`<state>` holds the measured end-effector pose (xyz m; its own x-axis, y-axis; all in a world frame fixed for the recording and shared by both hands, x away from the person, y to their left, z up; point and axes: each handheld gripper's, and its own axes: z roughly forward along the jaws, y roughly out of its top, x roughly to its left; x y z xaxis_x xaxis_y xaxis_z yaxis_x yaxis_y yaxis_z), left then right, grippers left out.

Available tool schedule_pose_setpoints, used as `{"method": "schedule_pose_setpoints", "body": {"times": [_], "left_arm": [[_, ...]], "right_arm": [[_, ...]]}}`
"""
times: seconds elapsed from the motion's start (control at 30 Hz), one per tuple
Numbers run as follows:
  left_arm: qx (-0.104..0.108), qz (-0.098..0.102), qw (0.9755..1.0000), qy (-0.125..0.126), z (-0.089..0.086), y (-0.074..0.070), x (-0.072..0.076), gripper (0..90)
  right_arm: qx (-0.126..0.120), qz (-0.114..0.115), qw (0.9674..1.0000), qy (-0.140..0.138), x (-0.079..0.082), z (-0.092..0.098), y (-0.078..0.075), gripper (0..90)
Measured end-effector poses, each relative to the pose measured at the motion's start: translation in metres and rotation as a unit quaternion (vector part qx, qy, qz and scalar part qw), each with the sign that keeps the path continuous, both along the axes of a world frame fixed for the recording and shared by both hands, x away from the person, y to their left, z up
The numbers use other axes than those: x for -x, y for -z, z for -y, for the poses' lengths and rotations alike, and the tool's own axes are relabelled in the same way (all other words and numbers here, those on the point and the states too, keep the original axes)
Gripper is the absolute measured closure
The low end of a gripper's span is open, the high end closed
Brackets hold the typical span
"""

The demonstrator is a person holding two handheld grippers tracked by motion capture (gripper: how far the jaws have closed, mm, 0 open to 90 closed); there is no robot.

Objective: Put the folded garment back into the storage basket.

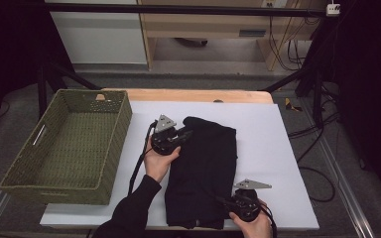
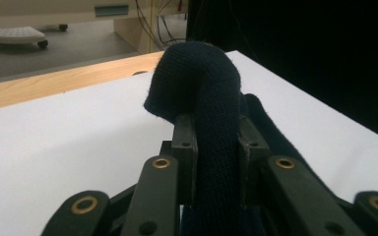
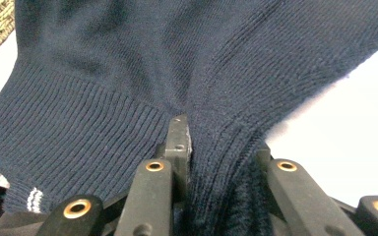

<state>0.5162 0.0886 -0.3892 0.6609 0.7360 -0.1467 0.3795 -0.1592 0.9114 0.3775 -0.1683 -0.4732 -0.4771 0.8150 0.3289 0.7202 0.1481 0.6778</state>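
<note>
A folded dark navy knit garment (image 1: pixel 206 168) lies on the white sheet (image 1: pixel 273 148) in the high view. My left gripper (image 1: pixel 186 134) is at its far left corner, shut on a bunched fold of the knit (image 2: pixel 211 113) that bulges up above the jaws. My right gripper (image 1: pixel 228 202) is at the near right edge, shut on a pinch of ribbed hem (image 3: pixel 221 157). A small white mark (image 3: pixel 33 197) shows on the hem at lower left of the right gripper view.
A green woven basket (image 1: pixel 54 153) stands empty at the table's left. The wooden table edge (image 1: pixel 188 95) runs along the back. Black frame bars (image 1: pixel 302 74) and cables (image 1: pixel 317 173) lie off the right side.
</note>
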Motion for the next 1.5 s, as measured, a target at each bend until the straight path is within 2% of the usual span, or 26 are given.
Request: {"method": "schedule_pose_setpoints", "body": {"times": [0.1,0.13,0.33,0.63,0.77,1.0,1.03,1.5], "left_arm": [[0.004,0.005,1.0,0.004,0.001,-0.005,0.003,74.4],[0.003,0.012,0.9999,0.003,0.0,-0.008,0.004,74.4],[0.006,0.018,0.9998,0.006,0.002,-0.016,0.005,74.4],[-0.009,0.04,0.9991,0.014,0.009,-0.031,0.01,74.4],[-0.016,0.055,0.9982,0.015,0.012,-0.042,0.012,74.4],[-0.017,0.067,0.9975,0.017,0.015,-0.055,0.014,74.4],[-0.017,0.072,0.9971,0.019,0.016,-0.059,0.016,74.4],[-0.027,0.103,0.9941,0.021,0.012,-0.091,0.023,74.3]], "right_arm": [[-0.002,0.003,1.0,0.001,0.001,0.001,-0.001,73.2],[-0.003,0.005,1.0,0.0,0.001,0.001,-0.002,73.3],[-0.009,0.009,0.9999,0.001,0.001,0.002,-0.003,73.4],[-0.022,0.024,0.9995,0.001,0.0,0.003,-0.006,73.4],[-0.029,0.038,0.9988,0.004,-0.001,0.005,-0.009,73.4],[-0.036,0.054,0.9979,0.005,-0.002,0.007,-0.016,73.4],[-0.036,0.064,0.9973,0.005,-0.002,0.007,-0.019,73.4],[-0.046,0.1,0.994,0.006,-0.006,0.006,-0.034,73.4]]}}
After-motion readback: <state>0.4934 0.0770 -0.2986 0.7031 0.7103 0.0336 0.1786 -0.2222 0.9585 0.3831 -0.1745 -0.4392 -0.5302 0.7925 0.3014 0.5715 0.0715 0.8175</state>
